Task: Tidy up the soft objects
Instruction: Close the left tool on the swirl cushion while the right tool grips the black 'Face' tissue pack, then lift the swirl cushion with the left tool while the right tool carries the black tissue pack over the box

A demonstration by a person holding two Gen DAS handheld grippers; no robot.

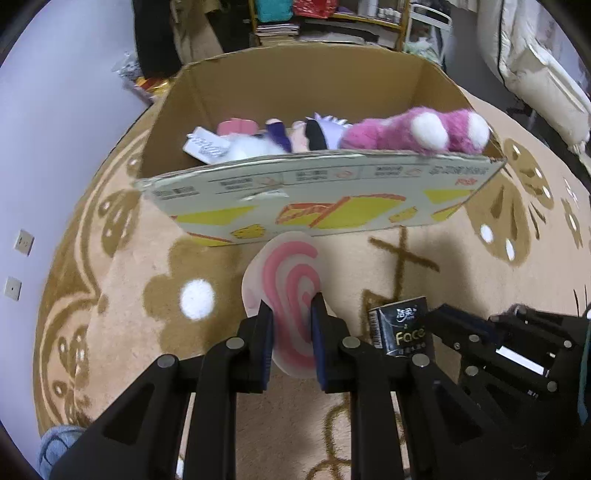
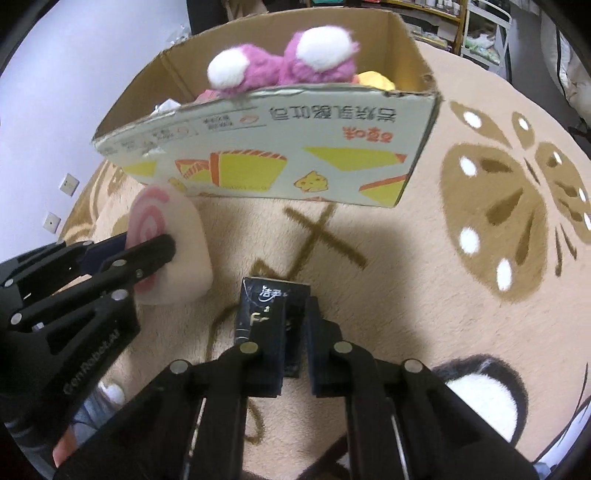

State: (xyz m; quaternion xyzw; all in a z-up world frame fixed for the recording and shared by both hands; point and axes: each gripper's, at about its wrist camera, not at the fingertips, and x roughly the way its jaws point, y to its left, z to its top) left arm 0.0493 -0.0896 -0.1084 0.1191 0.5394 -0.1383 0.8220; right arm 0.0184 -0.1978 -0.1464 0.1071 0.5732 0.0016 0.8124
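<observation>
My left gripper (image 1: pixel 291 317) is shut on a white soft toy with a pink spiral (image 1: pixel 288 284), held above the carpet just in front of the cardboard box (image 1: pixel 314 199). The toy also shows in the right wrist view (image 2: pixel 177 254), clamped by the left gripper (image 2: pixel 147 240). My right gripper (image 2: pixel 295 314) is shut on a black tissue pack (image 2: pixel 266 306), which also shows in the left wrist view (image 1: pixel 400 328). The box (image 2: pixel 277 162) holds a pink plush with white feet (image 1: pixel 417 133) and other soft toys (image 1: pixel 258 144).
A round beige carpet with brown patterns (image 2: pixel 480 206) covers the floor. A wall with two sockets (image 1: pixel 22 242) is on the left. Shelves with books and clutter (image 1: pixel 332 22) stand behind the box. White bedding (image 1: pixel 535 66) lies at the far right.
</observation>
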